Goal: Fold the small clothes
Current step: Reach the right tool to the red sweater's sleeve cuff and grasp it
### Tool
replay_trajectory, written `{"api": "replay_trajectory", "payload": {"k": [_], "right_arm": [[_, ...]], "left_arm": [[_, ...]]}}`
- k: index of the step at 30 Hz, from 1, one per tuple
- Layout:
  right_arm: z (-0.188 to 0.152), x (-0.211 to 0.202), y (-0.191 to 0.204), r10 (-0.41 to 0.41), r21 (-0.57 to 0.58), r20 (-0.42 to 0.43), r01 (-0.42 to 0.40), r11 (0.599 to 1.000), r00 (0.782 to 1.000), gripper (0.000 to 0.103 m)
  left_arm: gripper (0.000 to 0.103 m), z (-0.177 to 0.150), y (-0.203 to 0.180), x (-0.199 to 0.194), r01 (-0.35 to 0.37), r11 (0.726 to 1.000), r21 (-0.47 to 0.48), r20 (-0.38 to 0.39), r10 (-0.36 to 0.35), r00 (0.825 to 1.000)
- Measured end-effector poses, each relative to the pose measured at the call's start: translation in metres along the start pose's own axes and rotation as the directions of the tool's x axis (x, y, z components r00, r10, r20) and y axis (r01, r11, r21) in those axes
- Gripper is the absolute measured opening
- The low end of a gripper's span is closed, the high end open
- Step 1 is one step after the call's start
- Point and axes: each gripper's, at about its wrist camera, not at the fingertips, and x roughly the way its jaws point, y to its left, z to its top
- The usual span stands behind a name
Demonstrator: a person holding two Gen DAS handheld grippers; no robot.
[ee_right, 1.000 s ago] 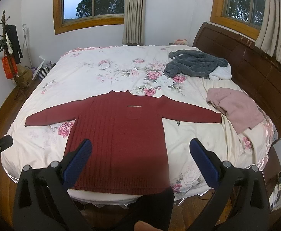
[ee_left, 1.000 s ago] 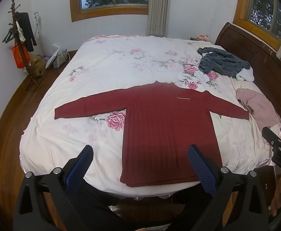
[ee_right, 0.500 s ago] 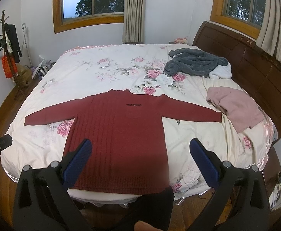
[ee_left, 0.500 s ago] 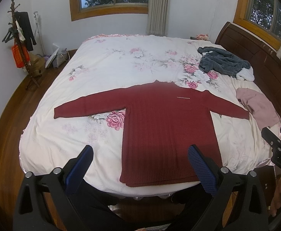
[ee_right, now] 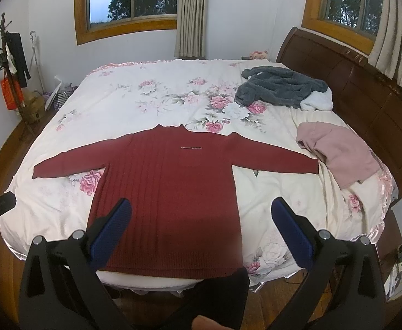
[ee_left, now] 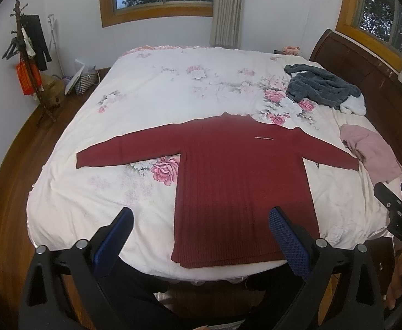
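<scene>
- Dark red ribbed sweater (ee_left: pixel 242 181) (ee_right: pixel 170 192) laid flat on bed (ee_left: pixel 151 104) (ee_right: pixel 134 101), near edge, both sleeves spread out left and right, hem at near edge, collar toward far side.
- Floral white bedcover under it; pink flower print (ee_left: pixel 165 169) showing just below left sleeve.
- Left gripper (ee_left: pixel 201 236) wide open, blue-padded fingers apart, holding nothing, hovering above near bed edge, clear of sweater.
- Right gripper (ee_right: pixel 201 228) wide open too, empty, above sweater hem area, not touching fabric.
- Grey fleece garment (ee_left: pixel 322 88) (ee_right: pixel 280 89) bunched at far right of bed, well apart from sweater.
- Pink garment (ee_left: pixel 371 151) (ee_right: pixel 338 154) crumpled at right edge, just beside right sleeve cuff.
- Wooden headboard (ee_right: pixel 352 88) along right side.
- Coat rack (ee_left: pixel 27 63) at far left on wood floor.
</scene>
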Motion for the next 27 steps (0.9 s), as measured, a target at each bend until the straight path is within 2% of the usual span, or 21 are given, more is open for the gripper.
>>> {"api": "replay_trajectory", "payload": {"k": [5, 8, 9, 11, 13, 14, 15, 18, 20, 22, 23, 24, 27], "right_arm": [[0.005, 0.016, 0.001, -0.009, -0.008, -0.018, 0.009, 1.000, 1.000, 0.101], [0.006, 0.037, -0.001, -0.045, -0.029, -0.023, 0.044, 0.999, 0.999, 0.101], [0.006, 0.045, -0.002, -0.059, -0.034, -0.017, 0.058, 0.998, 0.998, 0.101], [0.003, 0.067, -0.012, -0.041, -0.042, 0.000, 0.041, 0.998, 0.999, 0.101], [0.001, 0.097, -0.034, -0.005, -0.017, -0.016, 0.005, 1.000, 1.000, 0.101], [0.001, 0.113, -0.047, -0.001, 0.015, -0.045, 0.001, 1.000, 0.999, 0.100], [0.002, 0.126, -0.059, 0.009, 0.045, -0.065, -0.006, 0.999, 0.998, 0.100], [0.001, 0.172, -0.123, 0.060, 0.229, -0.114, -0.033, 0.973, 0.992, 0.100], [-0.002, 0.200, -0.169, 0.102, 0.360, -0.133, -0.048, 0.932, 0.986, 0.100], [-0.008, 0.231, -0.222, 0.153, 0.503, -0.143, -0.061, 0.862, 0.978, 0.095], [-0.011, 0.246, -0.247, 0.174, 0.563, -0.142, -0.065, 0.824, 0.974, 0.083], [-0.015, 0.256, -0.265, 0.187, 0.604, -0.143, -0.064, 0.795, 0.972, 0.066], [-0.032, 0.305, -0.338, 0.264, 0.767, -0.123, -0.077, 0.637, 0.957, 0.052]], "left_arm": [[0.099, 0.002, -0.003, 0.016, -0.013, 1.000, -0.002, -0.017, 0.013, 1.000], [0.099, 0.004, -0.002, 0.031, -0.020, 1.000, 0.000, 0.000, 0.020, 1.000], [0.099, 0.005, -0.003, 0.036, -0.004, 1.000, 0.002, 0.008, 0.004, 1.000], [0.099, 0.005, -0.001, 0.055, 0.088, 0.996, -0.002, 0.008, -0.088, 0.996], [0.099, 0.005, 0.005, 0.075, 0.205, 0.978, -0.038, -0.002, -0.205, 0.979], [0.099, 0.005, 0.009, 0.087, 0.272, 0.960, -0.068, 0.002, -0.273, 0.962], [0.099, 0.007, 0.010, 0.094, 0.289, 0.954, -0.083, 0.004, -0.289, 0.957], [0.099, 0.013, 0.000, 0.123, 0.224, 0.974, -0.021, -0.020, -0.225, 0.974], [0.099, 0.017, -0.008, 0.139, 0.218, 0.976, -0.014, -0.032, -0.219, 0.975], [0.099, 0.023, -0.011, 0.155, 0.264, 0.963, -0.057, -0.063, -0.267, 0.962], [0.099, 0.026, -0.014, 0.166, 0.289, 0.954, -0.084, -0.085, -0.296, 0.951], [0.099, 0.028, -0.015, 0.173, 0.302, 0.948, -0.102, -0.099, -0.312, 0.945], [0.099, 0.032, -0.025, 0.193, 0.306, 0.944, -0.126, -0.130, -0.322, 0.938]]}}
